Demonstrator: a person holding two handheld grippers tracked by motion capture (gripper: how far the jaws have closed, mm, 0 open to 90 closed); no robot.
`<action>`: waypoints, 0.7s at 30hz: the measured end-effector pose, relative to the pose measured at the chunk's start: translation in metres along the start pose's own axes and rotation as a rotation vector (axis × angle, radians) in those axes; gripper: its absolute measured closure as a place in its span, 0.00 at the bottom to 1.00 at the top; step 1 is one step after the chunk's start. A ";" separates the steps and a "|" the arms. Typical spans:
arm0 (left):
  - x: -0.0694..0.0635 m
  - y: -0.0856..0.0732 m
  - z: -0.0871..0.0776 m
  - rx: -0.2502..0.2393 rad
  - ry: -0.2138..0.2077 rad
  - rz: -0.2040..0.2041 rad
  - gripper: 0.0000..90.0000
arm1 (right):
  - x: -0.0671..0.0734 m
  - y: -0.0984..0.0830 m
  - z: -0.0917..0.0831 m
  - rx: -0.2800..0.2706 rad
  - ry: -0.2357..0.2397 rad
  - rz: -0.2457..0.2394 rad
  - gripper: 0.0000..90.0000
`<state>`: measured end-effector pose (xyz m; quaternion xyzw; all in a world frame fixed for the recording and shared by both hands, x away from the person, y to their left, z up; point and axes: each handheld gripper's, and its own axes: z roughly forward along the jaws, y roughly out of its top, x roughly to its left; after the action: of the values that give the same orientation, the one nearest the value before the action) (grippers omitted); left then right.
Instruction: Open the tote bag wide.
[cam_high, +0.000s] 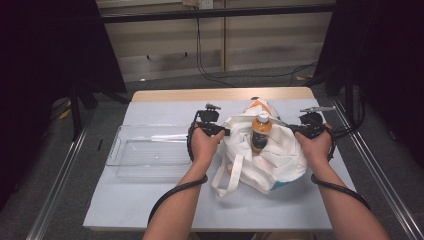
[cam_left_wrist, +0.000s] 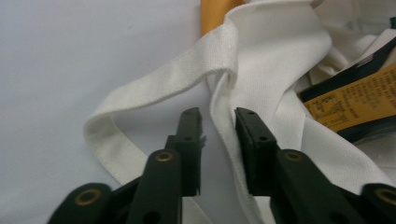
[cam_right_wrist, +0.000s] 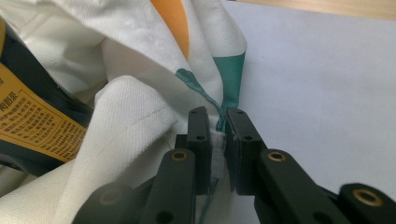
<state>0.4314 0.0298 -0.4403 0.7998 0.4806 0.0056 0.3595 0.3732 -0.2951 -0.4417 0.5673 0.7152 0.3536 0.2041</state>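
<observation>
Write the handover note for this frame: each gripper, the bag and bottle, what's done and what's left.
Left gripper: jaws astride the bag rim with a gap, not pinching.
Right gripper: shut on the bag's opposite rim.
Bottle: upright in the bag's mouth, cap and neck showing.
Tray: left of the bag on the table.
Done: right rim gripped.
Left, likely: clamp the left rim, then spread the mouth.

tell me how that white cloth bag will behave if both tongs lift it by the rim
The white cloth bag is probably floppy: its fabric lies in folds and its strap droops flat on the table. The bottle standing in it may tip or slide as the cloth sags. It likely weighs more than the bag, so the middle should hang low.
</observation>
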 end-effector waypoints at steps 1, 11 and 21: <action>0.000 0.000 0.001 0.002 -0.001 -0.009 0.93 | 0.000 0.000 0.000 -0.001 -0.004 0.001 0.91; 0.008 -0.001 0.005 0.010 0.025 -0.032 0.97 | -0.005 -0.007 0.001 -0.011 0.009 0.010 0.91; 0.002 0.001 -0.005 -0.032 -0.005 -0.016 0.96 | 0.000 0.002 -0.013 -0.035 -0.003 0.009 0.80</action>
<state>0.4312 0.0336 -0.4369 0.7901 0.4858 0.0082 0.3736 0.3655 -0.2982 -0.4321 0.5674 0.7061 0.3661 0.2132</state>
